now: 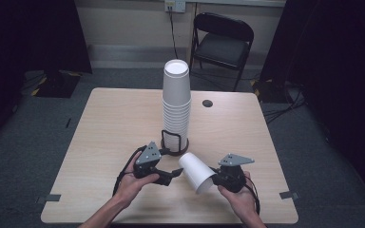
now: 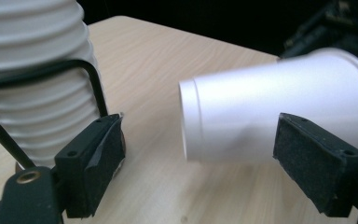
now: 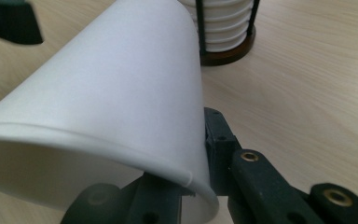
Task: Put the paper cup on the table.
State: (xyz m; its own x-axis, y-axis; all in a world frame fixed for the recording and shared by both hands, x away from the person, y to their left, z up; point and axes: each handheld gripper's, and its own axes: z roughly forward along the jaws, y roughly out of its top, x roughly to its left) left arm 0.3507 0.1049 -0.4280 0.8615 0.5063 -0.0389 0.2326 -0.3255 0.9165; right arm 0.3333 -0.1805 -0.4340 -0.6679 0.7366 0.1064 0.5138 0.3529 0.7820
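A tall stack of white paper cups (image 1: 176, 102) stands in a black wire holder (image 1: 173, 142) with a round wooden base, at the middle of the table (image 1: 114, 118). Just in front of it a single white cup (image 1: 197, 172) is held on its side above the table, base pointing left. My right gripper (image 1: 214, 178) is shut on that cup's rim wall (image 3: 121, 93), one jaw outside it and the other hidden inside. My left gripper (image 1: 176, 173) is open, its pads (image 2: 98, 140) spread wide, with the cup's base (image 2: 270, 116) just ahead between them and the stack (image 2: 32, 70) at its left.
A black folding chair (image 1: 223, 38) stands beyond the table's far edge. A dark round grommet (image 1: 207, 103) sits in the tabletop to the right of the stack. Bare wood lies to the left and right of the holder.
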